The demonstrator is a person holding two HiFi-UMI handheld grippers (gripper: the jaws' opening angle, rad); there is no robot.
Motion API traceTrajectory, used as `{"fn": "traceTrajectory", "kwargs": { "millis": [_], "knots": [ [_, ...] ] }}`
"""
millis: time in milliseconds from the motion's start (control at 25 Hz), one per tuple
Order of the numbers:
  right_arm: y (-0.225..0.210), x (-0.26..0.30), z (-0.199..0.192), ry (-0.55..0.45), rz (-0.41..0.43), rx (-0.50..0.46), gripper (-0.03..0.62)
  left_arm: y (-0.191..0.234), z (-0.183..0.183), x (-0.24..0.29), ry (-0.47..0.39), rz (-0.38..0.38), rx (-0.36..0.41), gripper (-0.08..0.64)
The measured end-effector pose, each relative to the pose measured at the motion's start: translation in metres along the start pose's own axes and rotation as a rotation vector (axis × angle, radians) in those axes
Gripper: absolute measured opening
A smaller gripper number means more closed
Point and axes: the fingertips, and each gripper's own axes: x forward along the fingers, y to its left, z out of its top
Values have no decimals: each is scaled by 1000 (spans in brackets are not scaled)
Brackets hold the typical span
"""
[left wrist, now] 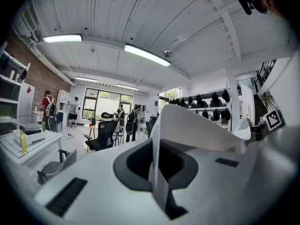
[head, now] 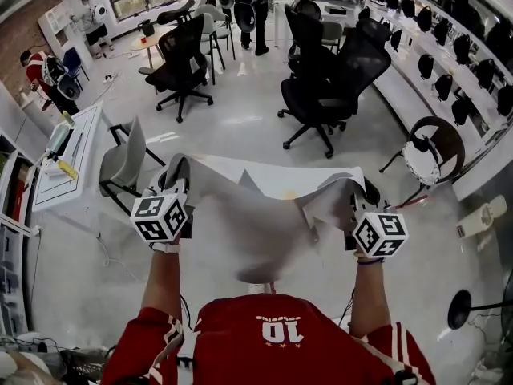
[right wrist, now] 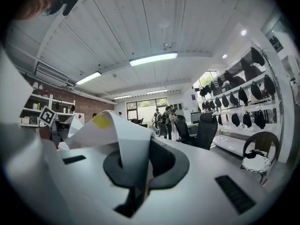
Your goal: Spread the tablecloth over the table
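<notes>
A pale grey-white tablecloth (head: 256,231) hangs slack between my two grippers, above the white table (head: 272,172). Only the table's far edge shows beyond the cloth. The left gripper (head: 175,184) is shut on the cloth's left corner. In the left gripper view a fold of cloth (left wrist: 187,125) rises out of the closed jaws of the left gripper (left wrist: 157,177). My right gripper (head: 354,191) is shut on the right corner. In the right gripper view the cloth (right wrist: 123,135), which bears a yellow spot (right wrist: 102,121), curls up from the right gripper (right wrist: 137,177). Both grippers point level.
A grey chair (head: 124,163) stands at the table's left, beside a white desk (head: 68,167). Black office chairs (head: 329,87) stand beyond the table, another black chair (head: 180,62) further left. A round-backed chair (head: 433,147) is at the right. People stand at the far end.
</notes>
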Motion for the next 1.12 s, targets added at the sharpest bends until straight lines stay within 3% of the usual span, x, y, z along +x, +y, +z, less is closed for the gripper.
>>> {"fn": "traceTrajectory", "kwargs": {
  "millis": [480, 640, 840, 1120],
  "knots": [
    [-22, 56, 9, 8, -52, 11, 17, 24, 10, 71, -17, -36, -40, 8],
    [-25, 73, 20, -7, -63, -6, 17, 32, 25, 94, -41, -48, -20, 8],
    [-34, 91, 51, -63, -80, -40, 17, 31, 70, 125, -124, -67, 31, 8],
    [-32, 94, 111, -211, -103, -99, 17, 26, 144, 135, -307, -98, 72, 8]
  ]
}}
